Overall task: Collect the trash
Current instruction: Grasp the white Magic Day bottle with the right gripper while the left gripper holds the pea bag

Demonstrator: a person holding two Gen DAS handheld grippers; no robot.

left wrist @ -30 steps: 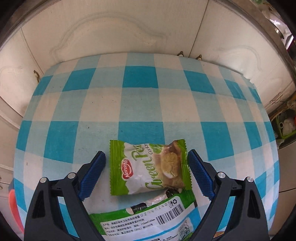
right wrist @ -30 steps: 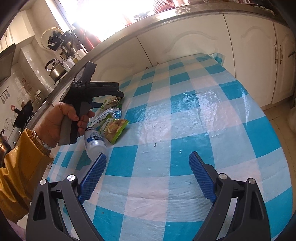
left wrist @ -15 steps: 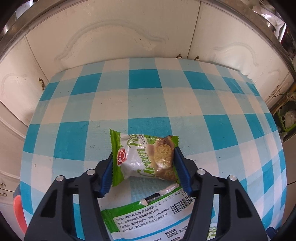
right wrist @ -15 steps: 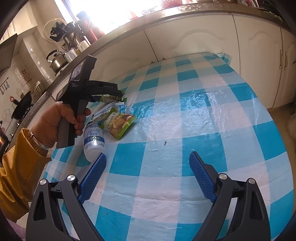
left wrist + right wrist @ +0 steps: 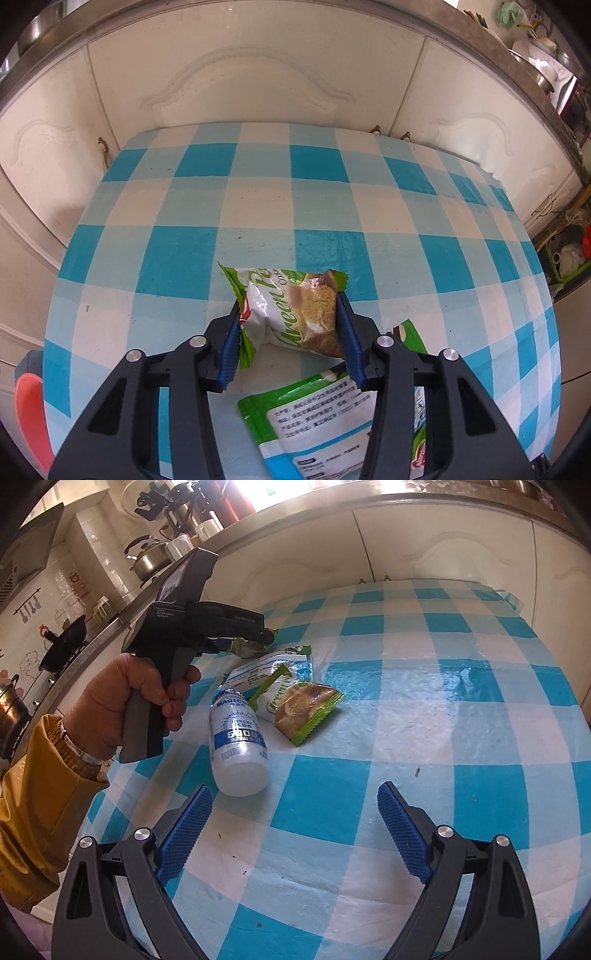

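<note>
A kitchen is seen, with cream panelled cabinet doors [image 5: 251, 92] behind a counter [image 5: 258, 206] covered by a blue-and-white checked plastic cloth. Along the far worktop in the right wrist view a steel kettle [image 5: 147, 559], cups and dark flasks are made out, though strong window glare washes out what stands behind them.

The left tongs [image 5: 288, 332] have just been closing, and their blue ribbed pads are pressed on both ends of a green-and-white cookie packet printed "Green Pea" [image 5: 291, 310], which is crumpled between them; whether it is lifted clear of the cloth cannot be told. In the right wrist view that packet is mostly hidden behind the black body of the left tongs, held in a hand [image 5: 122, 701] with a mustard-yellow sleeve [image 5: 37, 812] and a wristwatch.

Just below the held packet a larger green-and-white printed pouch [image 5: 314, 413] is seen lying flat, partly covered by the tong arms and cut off by the frame edge. Beside it, a second green-edged cookie packet [image 5: 299, 709] lies on the cloth, touching a white plastic bottle with a blue label [image 5: 238, 746] that lies on its side. The contents of the bottle cannot be seen.

The right tongs [image 5: 295, 830] are held wide apart above the cloth, with nothing between them.

An orange-red rounded object [image 5: 31, 417] is cut off at the lower left edge of the left wrist view.
</note>
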